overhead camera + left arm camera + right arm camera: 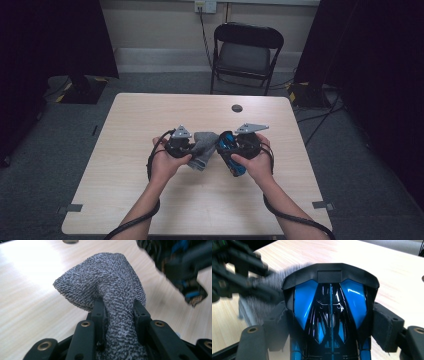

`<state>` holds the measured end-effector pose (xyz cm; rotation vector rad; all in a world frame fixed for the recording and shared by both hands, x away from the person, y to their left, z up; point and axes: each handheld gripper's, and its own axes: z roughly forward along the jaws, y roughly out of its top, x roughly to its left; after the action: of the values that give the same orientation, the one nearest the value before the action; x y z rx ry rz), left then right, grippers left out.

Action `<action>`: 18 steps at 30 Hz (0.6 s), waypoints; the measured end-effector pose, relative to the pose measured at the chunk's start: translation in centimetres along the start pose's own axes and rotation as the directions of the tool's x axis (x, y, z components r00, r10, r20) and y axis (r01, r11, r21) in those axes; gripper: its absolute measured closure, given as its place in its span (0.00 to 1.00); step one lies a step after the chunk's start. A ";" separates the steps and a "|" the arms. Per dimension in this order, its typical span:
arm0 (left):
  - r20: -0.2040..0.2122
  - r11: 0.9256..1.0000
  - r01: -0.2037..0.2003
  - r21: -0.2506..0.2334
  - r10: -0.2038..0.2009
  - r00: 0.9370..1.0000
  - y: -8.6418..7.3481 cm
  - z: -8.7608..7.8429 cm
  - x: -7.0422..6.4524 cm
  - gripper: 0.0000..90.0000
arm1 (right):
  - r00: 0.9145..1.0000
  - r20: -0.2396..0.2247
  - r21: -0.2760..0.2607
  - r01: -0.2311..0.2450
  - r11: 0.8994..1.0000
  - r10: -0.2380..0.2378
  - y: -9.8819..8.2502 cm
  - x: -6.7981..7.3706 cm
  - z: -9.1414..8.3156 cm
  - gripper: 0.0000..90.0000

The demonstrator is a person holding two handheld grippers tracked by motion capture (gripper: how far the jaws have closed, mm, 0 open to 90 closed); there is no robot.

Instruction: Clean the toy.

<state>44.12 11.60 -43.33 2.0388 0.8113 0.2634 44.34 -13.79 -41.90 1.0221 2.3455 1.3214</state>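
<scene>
Both hands meet over the middle of the table (150,200). My left gripper (194,148) is shut on a grey knitted cloth (203,150). In the left gripper view the cloth (105,277) bulges up out of the left gripper (119,307), pinched between the two black jaws. My right gripper (227,148) is shut on a blue and black toy car (234,159). In the right gripper view the car (329,302) sits nose up between the padded jaws of the right gripper (332,325). The cloth (254,307) shows blurred just left of the car, close to it.
A black folding chair (245,52) stands beyond the far edge of the table. A round cable hole (237,108) sits near the table's far side. Cables run across the carpet at the right and up to a wall socket (205,6).
</scene>
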 end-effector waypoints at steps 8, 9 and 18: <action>0.004 1.000 -0.007 -0.021 0.007 1.000 1.2 -0.4 0.0 0.77 | 1.000 0.004 0.018 0.010 1.000 -0.010 -1.0 0.2 0.3 0.28; 0.015 1.000 -0.020 -0.018 0.020 1.000 1.3 -0.2 -0.4 0.77 | 1.000 0.005 0.017 0.007 1.000 -0.008 -1.1 0.2 0.3 0.28; 0.053 1.000 -0.014 0.001 0.014 0.998 0.9 1.0 -1.3 0.77 | 1.000 0.025 0.004 0.017 1.000 -0.018 -1.0 0.5 0.7 0.28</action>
<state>44.02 9.74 -42.98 2.0448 0.7648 0.2156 43.87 -13.33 -43.09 1.0110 2.3349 1.2907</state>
